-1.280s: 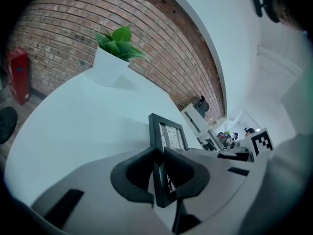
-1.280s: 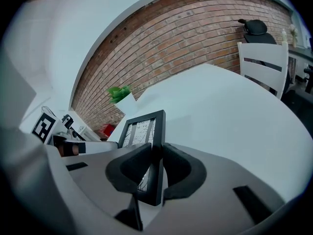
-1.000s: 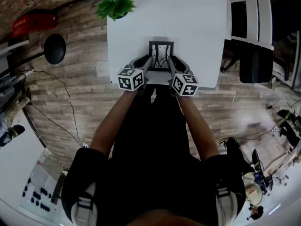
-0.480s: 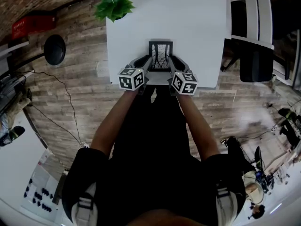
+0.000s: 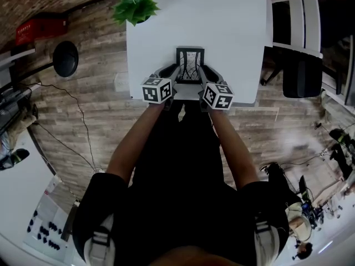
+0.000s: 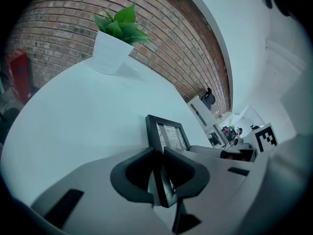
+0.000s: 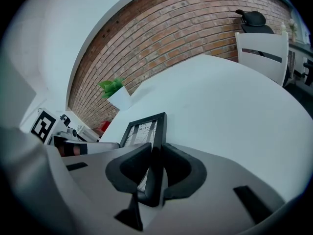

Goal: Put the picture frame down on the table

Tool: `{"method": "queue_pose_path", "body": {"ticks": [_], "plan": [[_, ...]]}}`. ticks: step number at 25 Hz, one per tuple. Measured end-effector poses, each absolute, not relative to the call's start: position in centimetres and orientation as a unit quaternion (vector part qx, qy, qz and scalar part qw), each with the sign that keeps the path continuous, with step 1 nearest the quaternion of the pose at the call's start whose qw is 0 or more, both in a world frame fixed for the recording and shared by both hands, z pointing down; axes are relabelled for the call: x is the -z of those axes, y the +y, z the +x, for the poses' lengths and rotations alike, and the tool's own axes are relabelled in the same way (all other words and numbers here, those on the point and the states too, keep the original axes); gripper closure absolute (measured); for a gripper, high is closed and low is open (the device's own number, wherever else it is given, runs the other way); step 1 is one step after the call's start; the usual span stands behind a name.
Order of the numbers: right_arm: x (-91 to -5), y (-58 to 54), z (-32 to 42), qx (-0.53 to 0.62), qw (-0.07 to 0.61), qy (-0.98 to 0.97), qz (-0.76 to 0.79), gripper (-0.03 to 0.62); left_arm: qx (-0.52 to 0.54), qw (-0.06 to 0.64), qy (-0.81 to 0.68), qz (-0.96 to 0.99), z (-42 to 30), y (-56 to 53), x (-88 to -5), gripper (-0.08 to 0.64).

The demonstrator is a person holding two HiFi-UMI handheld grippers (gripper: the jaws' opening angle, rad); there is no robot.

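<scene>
Clearly the risk sits in the two-sided hold. The left gripper has its jaws closed narrowly on the left side rail of the black picture frame, and the right gripper pinches the right rail the same way. The frame is carried between them, its glass facing the person, above the near edge of the white table. Whether its bottom edge touches the top I cannot tell, since the jaws hide it.

If one side lets go before the other, the frame would likely swing on the remaining pinch and knock a corner on the table. If the hands lower unevenly, it could twist in the pads. It is also close to the near edge, so setting it down there may leave it ready to tip off toward the person.

Around it, a potted plant stands at the table's far left corner, well apart. The surface beyond the frame is bare, so nothing blocks the way. A white chair stands off the right side.
</scene>
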State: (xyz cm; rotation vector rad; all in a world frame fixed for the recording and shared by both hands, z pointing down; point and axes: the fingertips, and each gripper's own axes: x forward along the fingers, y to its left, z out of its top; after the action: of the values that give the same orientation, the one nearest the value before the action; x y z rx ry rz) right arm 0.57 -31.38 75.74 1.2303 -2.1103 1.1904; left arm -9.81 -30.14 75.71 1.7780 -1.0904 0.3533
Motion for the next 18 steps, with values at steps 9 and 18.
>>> {"method": "queue_pose_path", "body": {"ticks": [9,18], "plan": [[-76.1,-31.3,0.6,-0.429,0.226,-0.754,0.444,0.511,-0.151,0.496,-0.446,0.730,-9.7,-30.2,-75.8,0.483],[-72.6,-30.5,-0.7,-0.399,0.205,-0.801,0.396,0.520,-0.133,0.465,-0.463,0.743,-10.2,-30.1,-73.0,0.482]]}}
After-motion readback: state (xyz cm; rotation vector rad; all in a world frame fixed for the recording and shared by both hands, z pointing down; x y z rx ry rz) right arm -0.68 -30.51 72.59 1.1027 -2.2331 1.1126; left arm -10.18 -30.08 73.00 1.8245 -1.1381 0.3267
